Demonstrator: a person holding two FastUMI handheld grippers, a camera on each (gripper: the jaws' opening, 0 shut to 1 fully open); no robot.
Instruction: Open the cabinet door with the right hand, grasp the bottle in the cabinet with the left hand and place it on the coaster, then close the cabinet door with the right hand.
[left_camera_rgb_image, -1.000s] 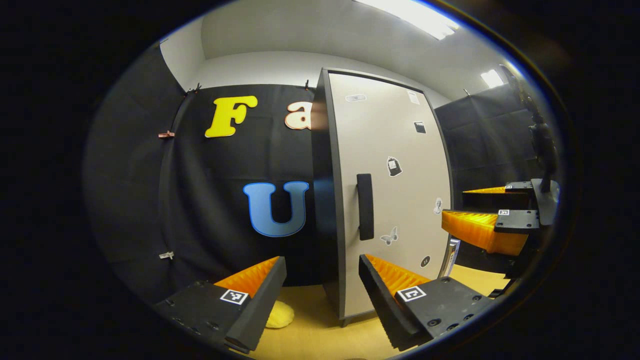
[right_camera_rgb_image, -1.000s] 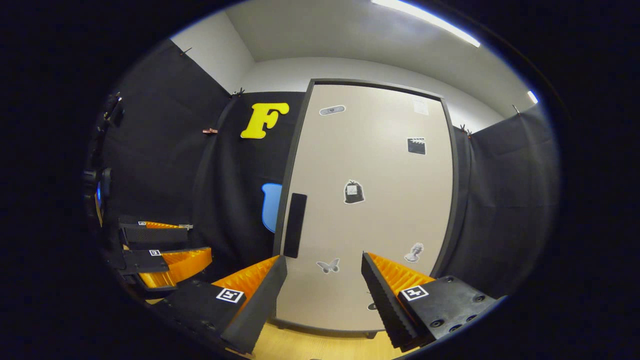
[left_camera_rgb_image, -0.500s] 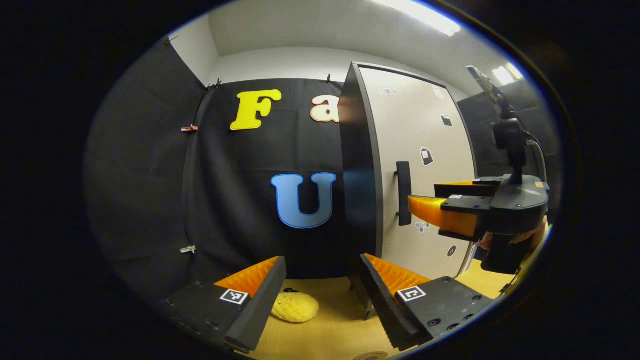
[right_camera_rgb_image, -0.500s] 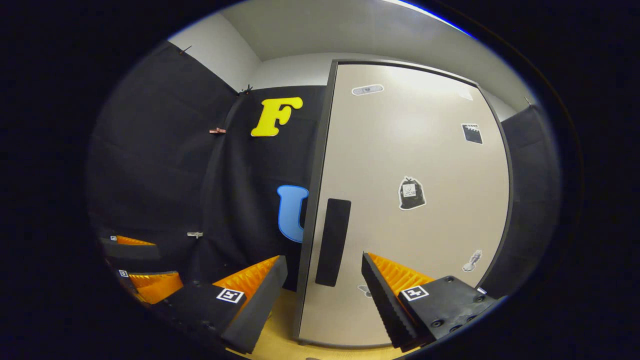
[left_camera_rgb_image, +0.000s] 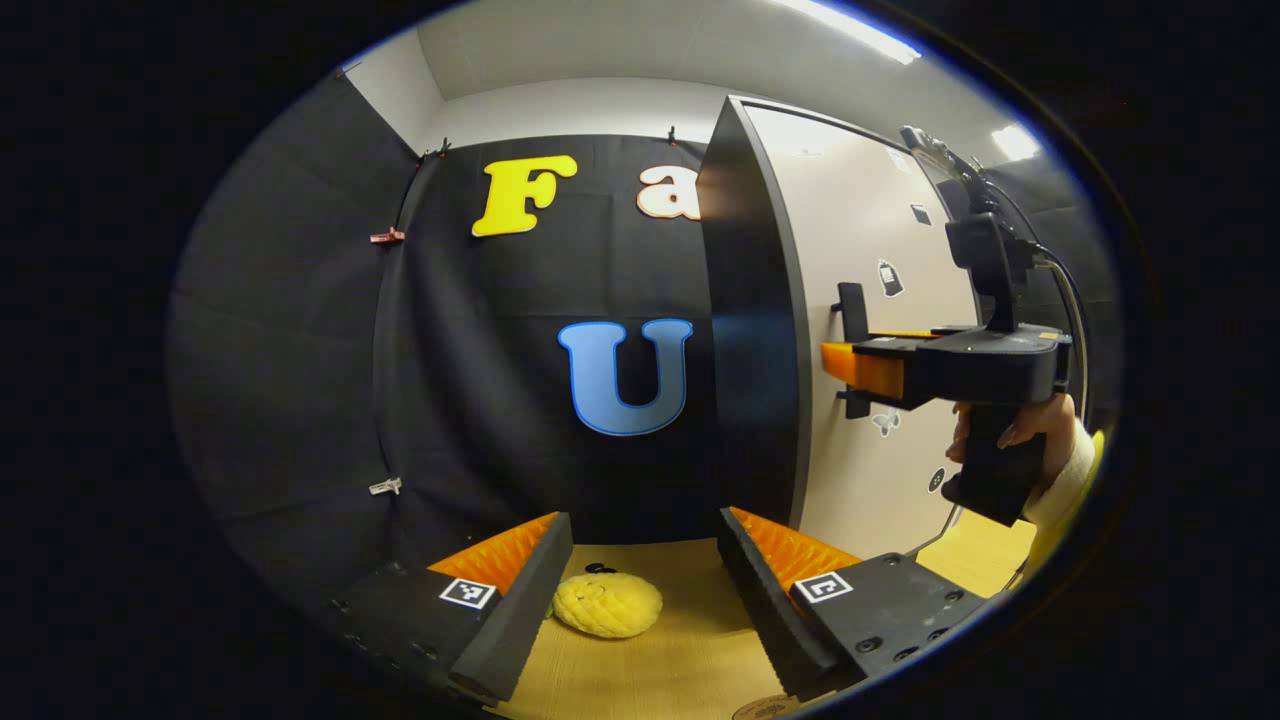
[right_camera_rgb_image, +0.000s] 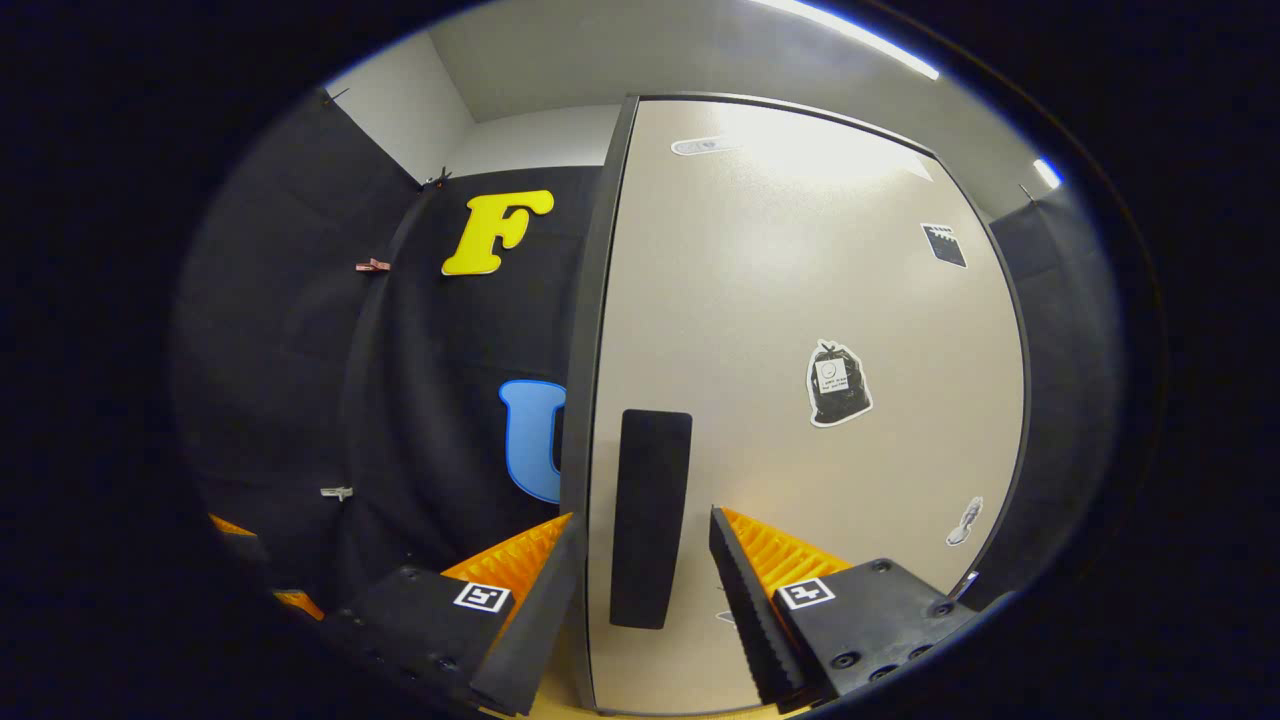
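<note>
Right claw (right_camera_rgb_image: 640, 575) wide open, around the handle (right_camera_rgb_image: 650, 518) but not pinching it yet. Could slip off and leave the door (right_camera_rgb_image: 800, 400) shut if pulled before a squeeze; held flat and level by a hand (left_camera_rgb_image: 1030, 440). Left claw (left_camera_rgb_image: 645, 590) open, empty, low over the table (left_camera_rgb_image: 680, 660); bottle hidden inside; coaster (left_camera_rgb_image: 765, 710) just below.

A beige cabinet door (right_camera_rgb_image: 800, 400) is framed in dark grey, with a black handle (right_camera_rgb_image: 650, 518) and small black-and-white stickers (right_camera_rgb_image: 838, 383) (one butterfly-shaped). A bumpy yellow toy (left_camera_rgb_image: 607, 604) is seen on the light wooden table (left_camera_rgb_image: 680, 660).
</note>
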